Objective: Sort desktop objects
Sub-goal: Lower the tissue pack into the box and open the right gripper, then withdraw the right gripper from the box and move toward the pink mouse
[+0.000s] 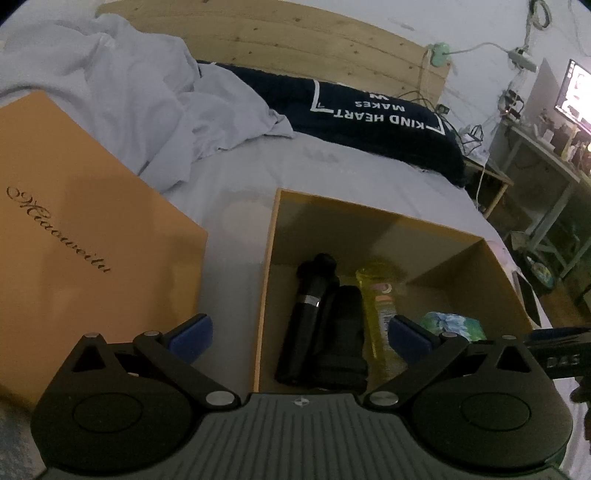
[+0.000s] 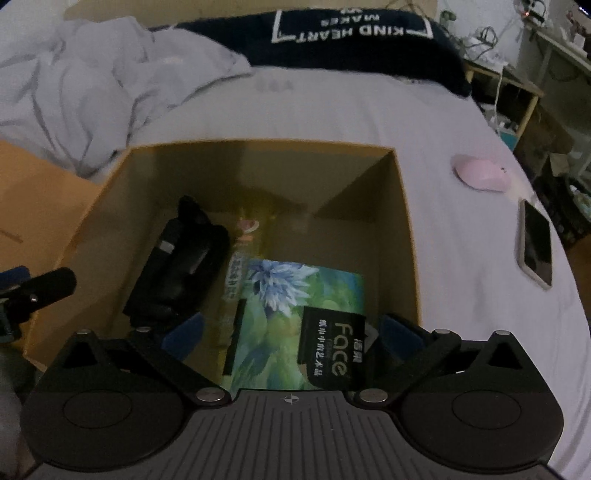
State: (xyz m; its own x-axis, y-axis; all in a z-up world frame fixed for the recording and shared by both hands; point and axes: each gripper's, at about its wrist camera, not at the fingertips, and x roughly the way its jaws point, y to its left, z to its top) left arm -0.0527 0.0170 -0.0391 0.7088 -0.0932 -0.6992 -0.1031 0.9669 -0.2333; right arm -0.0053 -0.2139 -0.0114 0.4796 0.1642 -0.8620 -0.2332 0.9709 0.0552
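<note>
Inside the open cardboard box (image 2: 402, 221), directly below the right gripper (image 2: 291, 338), lies a green tissue pack (image 2: 295, 317), beside a yellow bottle (image 1: 380, 306) and black items (image 1: 321, 325). Both grippers' jaws stand spread, empty; the left gripper (image 1: 301, 334) hovers at the box's near edge.

The room is dim. A bed (image 1: 332, 173) with a pale sheet fills most of the view, and everything else sits around it. A wooden headboard (image 1: 295, 37) stands at its far end, against a white wall (image 1: 461, 26). A crumpled pale blanket (image 1: 122, 92) lies beside a dark navy pillow (image 1: 369, 122) printed with white lettering. Beyond the bed's right edge stand a small wooden stand (image 1: 495, 184), a pale shelf unit (image 1: 546, 173) and a glowing screen (image 1: 576, 92), with cables (image 1: 480, 48) hanging on the wall.
</note>
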